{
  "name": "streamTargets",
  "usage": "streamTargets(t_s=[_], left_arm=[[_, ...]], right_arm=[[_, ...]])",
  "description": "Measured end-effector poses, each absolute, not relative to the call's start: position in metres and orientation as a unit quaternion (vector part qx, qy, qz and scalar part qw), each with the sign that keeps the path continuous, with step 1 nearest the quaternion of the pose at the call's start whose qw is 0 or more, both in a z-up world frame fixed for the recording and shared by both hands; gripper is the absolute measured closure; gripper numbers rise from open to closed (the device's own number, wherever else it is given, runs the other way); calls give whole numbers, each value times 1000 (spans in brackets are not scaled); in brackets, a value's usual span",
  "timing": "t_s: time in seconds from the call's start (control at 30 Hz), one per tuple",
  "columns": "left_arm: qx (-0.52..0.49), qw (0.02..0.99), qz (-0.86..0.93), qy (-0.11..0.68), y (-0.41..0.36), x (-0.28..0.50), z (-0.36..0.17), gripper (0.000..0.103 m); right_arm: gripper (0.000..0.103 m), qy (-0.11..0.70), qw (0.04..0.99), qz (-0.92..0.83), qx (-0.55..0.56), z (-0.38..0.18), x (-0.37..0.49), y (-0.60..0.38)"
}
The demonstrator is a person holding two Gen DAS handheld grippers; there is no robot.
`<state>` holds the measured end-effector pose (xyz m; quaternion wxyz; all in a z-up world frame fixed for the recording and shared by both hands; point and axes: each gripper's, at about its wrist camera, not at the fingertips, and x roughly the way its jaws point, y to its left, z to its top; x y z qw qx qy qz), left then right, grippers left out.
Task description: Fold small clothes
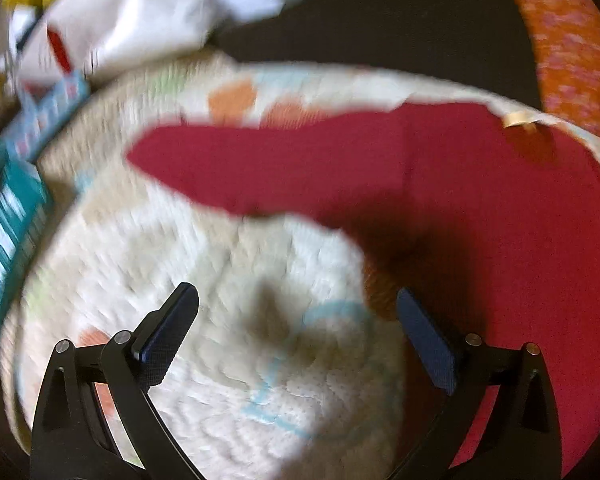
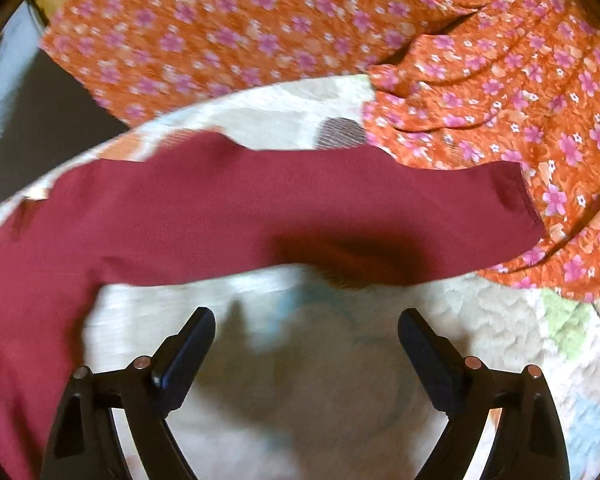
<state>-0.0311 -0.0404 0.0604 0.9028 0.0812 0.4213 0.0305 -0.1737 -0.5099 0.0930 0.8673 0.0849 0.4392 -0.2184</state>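
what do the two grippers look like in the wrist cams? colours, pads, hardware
Both match: the left gripper and right gripper have black angular linkage arms with triangular cut-outs and round silver pins at the joints. Fingers carry flat dark blue textured pads. No cables, markings or sleeves show.

Both tongs (image 1: 298,300) (image 2: 306,320): black angled arms, silver rivets, dark blue textured pads (image 1: 168,344).

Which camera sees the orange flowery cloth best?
The right wrist view: the orange cloth fills its top and right side, pink flowers clear. The left wrist view catches only a blurred strip at its top right edge.
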Motion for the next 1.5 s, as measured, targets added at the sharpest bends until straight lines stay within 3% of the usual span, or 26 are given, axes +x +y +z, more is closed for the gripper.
streamTargets(t_s=[0.17, 0.47, 1.03, 1.33, 1.5], left_arm=[[154, 920, 10, 361, -65, -63, 110, 3], [87, 930, -62, 351, -72, -73, 161, 3], [43, 918, -74, 388, -72, -51, 138, 3], [5, 913, -7, 409, -12, -13, 116, 3], [-68, 898, 57, 430, 55, 21, 97, 3]], right_arm=[[11, 410, 894, -174, 55, 153, -181, -459], [11, 396, 909, -116, 61, 203, -172, -371], [11, 419, 901, -96, 62, 164, -135, -318], [11, 440, 893, -70, 61, 138, -105, -295], [14, 454, 890, -31, 43, 121, -87, -270]])
